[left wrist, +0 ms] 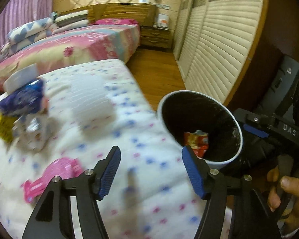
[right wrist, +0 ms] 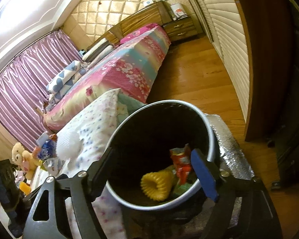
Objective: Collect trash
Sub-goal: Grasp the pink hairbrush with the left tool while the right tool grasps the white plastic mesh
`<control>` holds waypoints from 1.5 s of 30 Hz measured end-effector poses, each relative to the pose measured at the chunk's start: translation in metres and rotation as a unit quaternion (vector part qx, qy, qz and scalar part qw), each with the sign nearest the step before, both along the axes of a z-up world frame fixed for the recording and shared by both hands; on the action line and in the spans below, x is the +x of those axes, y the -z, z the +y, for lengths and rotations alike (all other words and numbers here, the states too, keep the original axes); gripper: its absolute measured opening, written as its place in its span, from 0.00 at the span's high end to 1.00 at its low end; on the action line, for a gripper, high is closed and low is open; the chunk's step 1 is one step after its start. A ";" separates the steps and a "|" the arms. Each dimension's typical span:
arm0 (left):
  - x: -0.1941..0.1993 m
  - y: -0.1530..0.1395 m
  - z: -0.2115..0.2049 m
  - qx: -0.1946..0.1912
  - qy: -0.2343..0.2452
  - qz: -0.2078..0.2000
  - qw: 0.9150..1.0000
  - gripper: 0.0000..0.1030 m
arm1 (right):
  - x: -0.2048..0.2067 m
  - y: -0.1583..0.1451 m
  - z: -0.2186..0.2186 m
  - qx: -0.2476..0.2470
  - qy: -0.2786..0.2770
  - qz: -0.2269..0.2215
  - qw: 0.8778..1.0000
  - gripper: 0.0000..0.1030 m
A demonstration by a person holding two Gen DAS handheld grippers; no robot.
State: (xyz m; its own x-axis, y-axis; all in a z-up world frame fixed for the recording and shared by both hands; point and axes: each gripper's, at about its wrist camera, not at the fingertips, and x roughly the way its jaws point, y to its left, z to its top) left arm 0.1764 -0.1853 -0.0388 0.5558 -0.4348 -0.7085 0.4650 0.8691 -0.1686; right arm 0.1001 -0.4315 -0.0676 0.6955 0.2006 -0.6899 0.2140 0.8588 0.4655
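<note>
Both grippers spread beside a black, white-rimmed round trash bin at a white dotted quilt.
Left gripper empty above the quilt; right gripper straddling the bin mouth. Inside: red snack wrapper, yellow ribbed cone. Pink packet on quilt.

- My right gripper hangs over the bin, jaws spread wide.
- Inside I see a yellow ribbed cup and a red wrapper.
</note>
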 end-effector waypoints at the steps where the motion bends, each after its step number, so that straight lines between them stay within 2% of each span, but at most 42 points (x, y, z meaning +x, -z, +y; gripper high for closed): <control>1: -0.002 -0.001 0.007 -0.001 -0.007 0.000 1.000 0.36 | 0.000 -0.001 0.005 0.002 -0.006 0.000 1.000 0.17; 3: -0.006 -0.003 0.023 -0.006 -0.021 0.000 1.000 0.35 | 0.000 -0.002 0.014 0.003 -0.015 -0.002 1.000 0.14; 16: -0.025 -0.011 0.121 -0.012 -0.117 -0.001 0.993 0.33 | 0.005 -0.009 0.091 -0.004 -0.093 -0.012 0.996 0.13; 26: -0.023 -0.003 0.155 -0.011 -0.157 0.014 0.987 0.33 | 0.012 -0.006 0.134 -0.010 -0.136 -0.010 0.991 0.13; 32: -0.018 -0.001 0.154 -0.002 -0.117 0.019 0.993 0.33 | 0.016 -0.002 0.147 -0.011 -0.149 -0.006 0.989 0.13; 35: -0.008 0.002 0.150 0.013 -0.074 0.018 0.997 0.32 | 0.020 -0.001 0.150 -0.011 -0.153 -0.003 0.988 0.13; 37: -0.002 0.002 0.145 0.038 -0.036 0.007 0.999 0.29 | 0.022 0.000 0.150 -0.010 -0.154 -0.003 0.988 0.13; 42: 0.011 0.007 0.135 0.097 0.027 -0.015 0.995 0.29 | 0.030 -0.001 0.151 -0.008 -0.155 -0.004 0.988 0.13; 45: 0.017 0.011 0.130 0.097 0.053 -0.005 0.994 0.29 | 0.037 0.000 0.153 -0.006 -0.156 -0.005 0.988 0.13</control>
